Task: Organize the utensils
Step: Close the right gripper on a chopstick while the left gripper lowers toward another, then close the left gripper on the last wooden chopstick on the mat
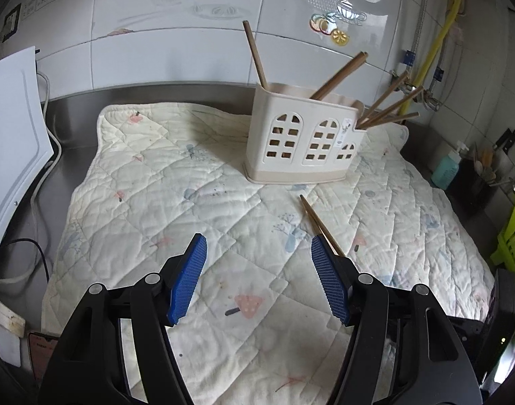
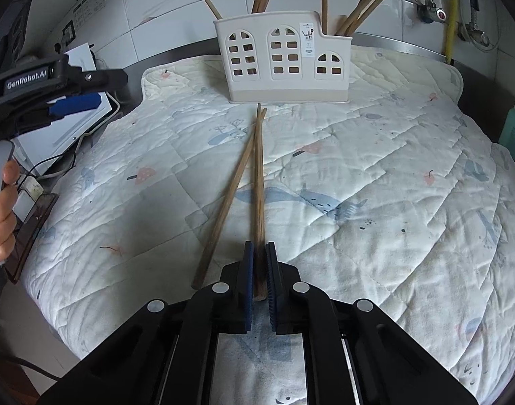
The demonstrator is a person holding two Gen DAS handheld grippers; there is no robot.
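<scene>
Left wrist view: the left claw [image 1: 259, 249] stands spread, its blue pads [image 1: 186, 283] well apart with nothing between them, over the quilted mat [image 1: 162, 182] on the steel counter [image 1: 71, 128]; the cream utensil holder [image 1: 304, 135] with arched window cut-outs stands at about 1 o'clock from the claw, near the mat's far edge; wooden chopsticks [image 1: 338, 76] lean out of its compartments, some tipped toward 2 o'clock; one loose chopstick [image 1: 316, 219] lies on the mat just beyond the right-hand pad, its tip pointing toward 11 o'clock; a white board [image 1: 14, 141] leans at 9 o'clock; a teal soap bottle [image 1: 446, 168] stands at 3 o'clock.

Right wrist view: the right claw [image 2: 259, 263] is pinching a chopstick [image 2: 258, 175] near its thick end, the stick running straight toward 12 o'clock with its tip close to the holder's [image 2: 284, 57] base; a second chopstick [image 2: 230, 195] lies on the mat [image 2: 375, 168] just beside it at 11 o'clock, the two tips crossing near the holder; the left claw [image 2: 75, 104] shows at 10 o'clock, held by a hand [image 2: 0, 216] at 9 o'clock.
</scene>
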